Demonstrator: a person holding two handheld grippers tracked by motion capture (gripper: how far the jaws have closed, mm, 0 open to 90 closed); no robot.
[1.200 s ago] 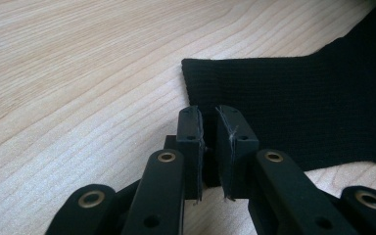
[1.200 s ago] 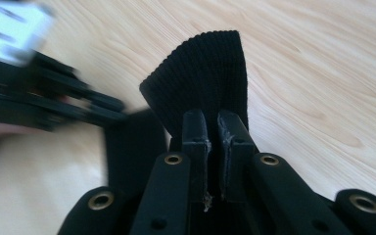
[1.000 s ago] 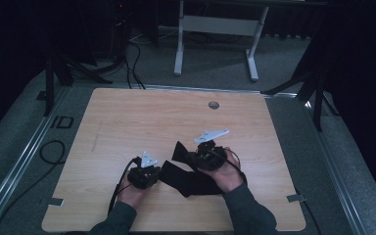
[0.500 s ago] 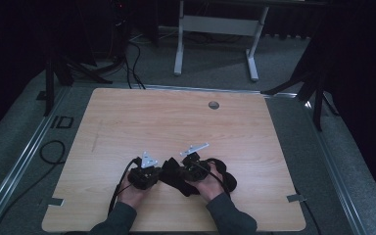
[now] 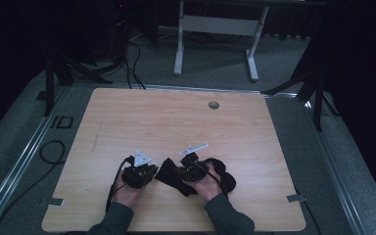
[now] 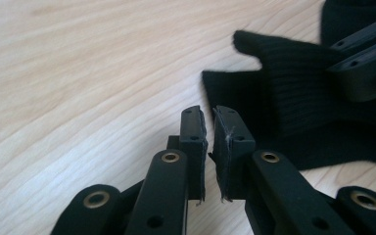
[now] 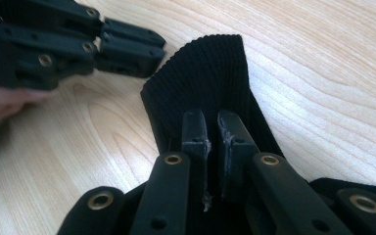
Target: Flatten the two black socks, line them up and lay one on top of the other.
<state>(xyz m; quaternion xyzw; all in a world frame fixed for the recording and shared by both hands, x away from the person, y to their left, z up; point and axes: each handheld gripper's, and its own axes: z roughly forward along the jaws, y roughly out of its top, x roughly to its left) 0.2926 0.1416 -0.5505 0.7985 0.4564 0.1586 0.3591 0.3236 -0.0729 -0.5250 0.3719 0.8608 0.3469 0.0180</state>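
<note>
Black ribbed knit garment [image 5: 176, 175], likely a sock, lies crumpled on the near part of the wooden table [image 5: 176, 122], between and under the two grippers. High view: left gripper [image 5: 149, 172] sits at the cloth's left edge, right gripper [image 5: 180, 172] on top of the cloth, the person's hands behind both and grey sleeves coming in from the bottom. Cloth detail is lost there, just a dark lump.

Right gripper view gives the rib texture: the cuff end [image 7: 200, 73] stands up past the jaws, and the right gripper [image 7: 214, 129] is pinched on the fabric, pads nearly together with knit between them. The left gripper [image 7: 127, 49] shows at upper left, tips just beside the cuff's corner, with a bit of hand at the left edge.

Left gripper view: left gripper [image 6: 209, 128] has just been closing, jaws down to a thin slit. The sock's edge [image 6: 274, 112] lies just past the tips. Whether any fabric is caught in the slit, I cannot tell. Right gripper's jaws [image 6: 367, 63] press into the knit at far right.

High view alone shows the surroundings: a round grommet hole [image 5: 213, 105] at the table's far edge, cables [image 5: 54, 152] on the grey floor, a white table frame [image 5: 215, 34] beyond.
</note>
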